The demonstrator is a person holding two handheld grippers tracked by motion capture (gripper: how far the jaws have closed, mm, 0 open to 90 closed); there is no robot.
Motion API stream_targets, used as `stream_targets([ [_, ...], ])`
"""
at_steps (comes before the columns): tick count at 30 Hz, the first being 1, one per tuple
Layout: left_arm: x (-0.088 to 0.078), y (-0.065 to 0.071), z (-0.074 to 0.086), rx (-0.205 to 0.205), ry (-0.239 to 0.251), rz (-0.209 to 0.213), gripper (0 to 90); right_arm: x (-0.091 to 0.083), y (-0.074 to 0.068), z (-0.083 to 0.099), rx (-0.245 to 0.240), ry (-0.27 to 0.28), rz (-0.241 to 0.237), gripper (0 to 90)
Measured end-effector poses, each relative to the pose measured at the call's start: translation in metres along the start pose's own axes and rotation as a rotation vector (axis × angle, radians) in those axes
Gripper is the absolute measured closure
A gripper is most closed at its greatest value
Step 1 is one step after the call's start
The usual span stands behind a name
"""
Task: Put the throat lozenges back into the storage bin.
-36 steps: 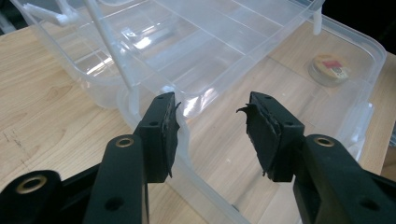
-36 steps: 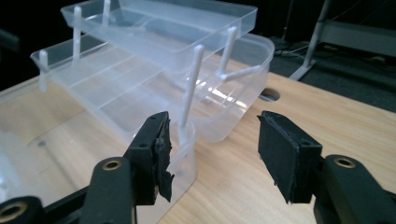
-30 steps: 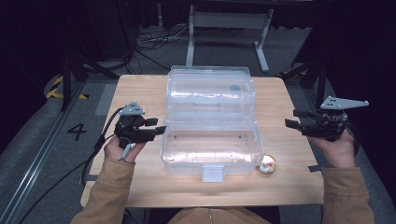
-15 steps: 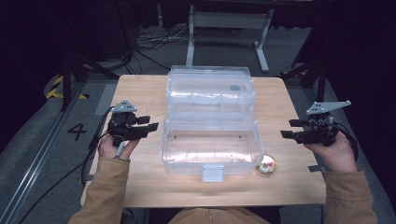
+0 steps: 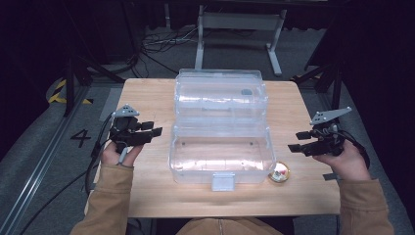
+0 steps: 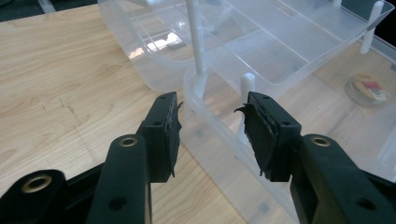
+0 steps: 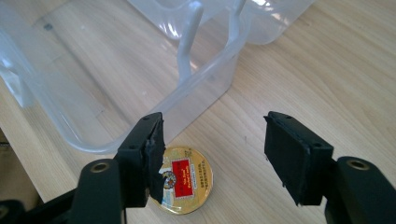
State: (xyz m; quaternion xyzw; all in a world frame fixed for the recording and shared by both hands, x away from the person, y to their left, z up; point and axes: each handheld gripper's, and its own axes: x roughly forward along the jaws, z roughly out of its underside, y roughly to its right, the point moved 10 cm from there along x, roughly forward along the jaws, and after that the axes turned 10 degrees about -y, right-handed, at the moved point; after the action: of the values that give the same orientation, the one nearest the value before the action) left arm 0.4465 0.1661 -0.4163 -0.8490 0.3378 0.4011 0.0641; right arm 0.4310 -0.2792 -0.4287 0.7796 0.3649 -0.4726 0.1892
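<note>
Presently my left gripper (image 5: pixel 152 132) and right gripper (image 5: pixel 297 146) flank the open clear box (image 5: pixel 220 147) on the counter (image 5: pixel 147 98), jaws apart and empty. Likely next: lower right jaws around the round tin (image 7: pixel 184 179) beside it.

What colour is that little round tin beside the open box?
Gold, with a red label in the middle; the round tin shows best in the right gripper view.
</note>
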Motion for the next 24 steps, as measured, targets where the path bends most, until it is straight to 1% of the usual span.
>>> stream_targets([
  [2,0.000,-0.002,0.001,-0.003,-0.003,-0.019,53.9,0.004,0.000,0.002,-0.001,-0.013,-0.001,36.9],
  [4,0.000,-0.006,0.003,-0.016,-0.020,-0.044,52.1,0.009,-0.001,0.003,0.002,-0.025,-0.004,36.4],
  [5,0.000,-0.006,0.003,-0.016,-0.020,-0.044,51.5,0.011,-0.002,0.004,-0.001,-0.031,-0.010,36.1],
  [7,0.001,-0.010,0.004,-0.021,-0.027,-0.064,51.0,0.014,-0.004,0.004,-0.004,-0.036,-0.018,35.8],
  [8,0.001,-0.011,0.005,-0.027,-0.033,-0.073,50.6,0.016,-0.005,0.005,-0.005,-0.045,-0.024,35.6],
  [10,0.001,-0.014,0.006,-0.024,-0.038,-0.092,50.6,0.023,-0.006,0.007,-0.009,-0.073,-0.027,35.5],
  [11,0.001,-0.014,0.006,-0.027,-0.038,-0.094,50.6,0.026,-0.008,0.009,-0.007,-0.094,-0.032,35.5],
  [13,0.001,-0.015,0.006,-0.022,-0.035,-0.099,50.5,0.031,-0.008,0.011,-0.006,-0.120,-0.031,35.4],
  [15,0.001,-0.015,0.006,-0.022,-0.034,-0.100,50.4,0.038,-0.010,0.014,-0.005,-0.158,-0.035,33.6],
  [16,0.001,-0.016,0.006,-0.024,-0.032,-0.099,50.4,0.038,-0.010,0.014,-0.005,-0.158,-0.035,33.6],
  [18,0.001,-0.016,0.006,-0.029,-0.036,-0.095,50.4,0.045,-0.012,0.016,-0.007,-0.189,-0.041,31.8],
  [20,0.001,-0.016,0.007,-0.034,-0.039,-0.092,50.3,0.047,-0.012,0.017,-0.008,-0.191,-0.040,31.5],
  [21,0.002,-0.017,0.007,-0.029,-0.036,-0.094,50.1,0.049,-0.013,0.018,-0.006,-0.198,-0.040,31.0],
  [24,0.002,-0.017,0.007,-0.033,-0.037,-0.092,49.3,0.054,-0.014,0.021,-0.012,-0.218,-0.045,30.6],
])
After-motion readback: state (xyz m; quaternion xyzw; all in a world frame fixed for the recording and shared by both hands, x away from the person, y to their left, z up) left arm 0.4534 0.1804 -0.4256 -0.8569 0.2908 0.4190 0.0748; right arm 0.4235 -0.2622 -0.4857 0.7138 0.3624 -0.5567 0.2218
